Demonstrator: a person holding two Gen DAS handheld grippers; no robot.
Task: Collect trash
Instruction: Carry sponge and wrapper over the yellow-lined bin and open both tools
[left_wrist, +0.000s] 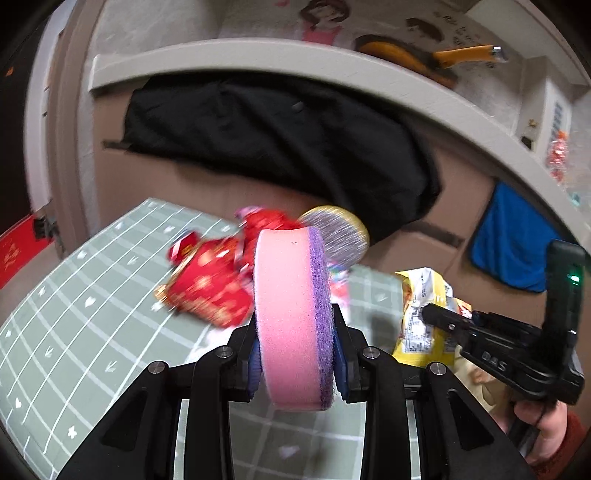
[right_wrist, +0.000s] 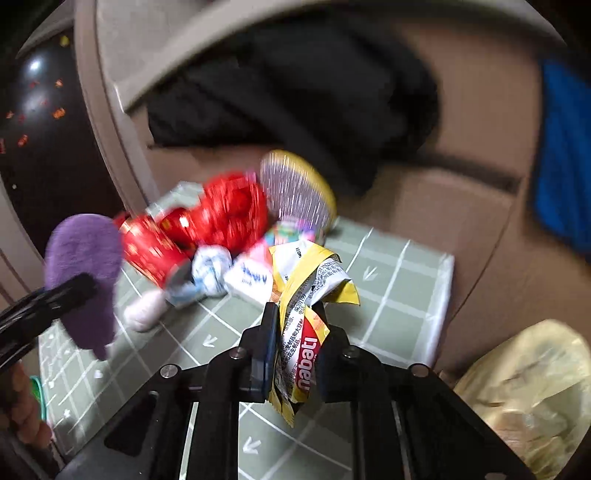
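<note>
The green checked surface (right_wrist: 402, 295) fills the lower half of both views, and the trash pile sits at its far end, centre of frame. Lower right in the right wrist view, a translucent yellowish bag (right_wrist: 532, 391) waits beside the surface, probably the collection bag. The left gripper (left_wrist: 295, 354) has its jaws closed on a pink-and-purple sponge (left_wrist: 288, 314), soft and springy, gripped across its thickness. Behind it lie crumpled red wrappers (left_wrist: 210, 284), light and crinkly, best pinched at a fold. The right gripper (right_wrist: 295, 354) has its jaws clamped on a yellow snack wrapper (right_wrist: 306, 317), thin, slippery film, held mid-length.
</note>
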